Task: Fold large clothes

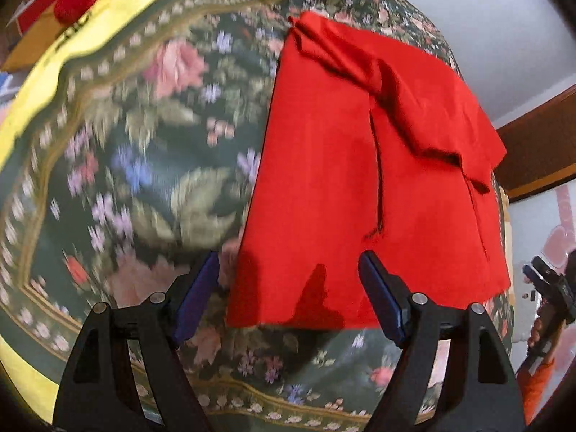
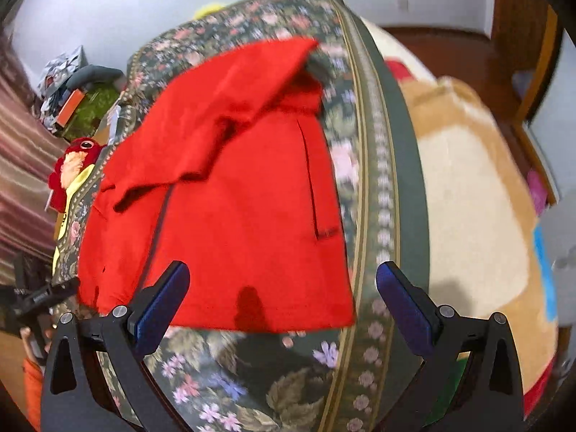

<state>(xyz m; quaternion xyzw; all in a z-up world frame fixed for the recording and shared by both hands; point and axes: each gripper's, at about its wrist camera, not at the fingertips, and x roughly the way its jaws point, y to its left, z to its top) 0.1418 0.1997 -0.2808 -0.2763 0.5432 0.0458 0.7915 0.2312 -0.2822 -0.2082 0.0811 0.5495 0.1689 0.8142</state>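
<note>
Both grippers, left [image 1: 288, 295] and right [image 2: 282, 309], gape empty above red garment [image 1: 360, 180]; only right view shows beige blanket [image 2: 468, 198] beyond the garment's edge.

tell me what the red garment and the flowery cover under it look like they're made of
Red garment: looks like a matte, fairly thick woven or felted cloth, perhaps wool-like; it drapes in soft folds with no shine. Floral cover: seems a printed or woven textile with a banded border, matte; motion blur hides the weave.

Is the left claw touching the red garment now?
Apart. In the left wrist view the left claw stands open above the red garment, casting a separate shadow onto it and holding nothing.
</note>
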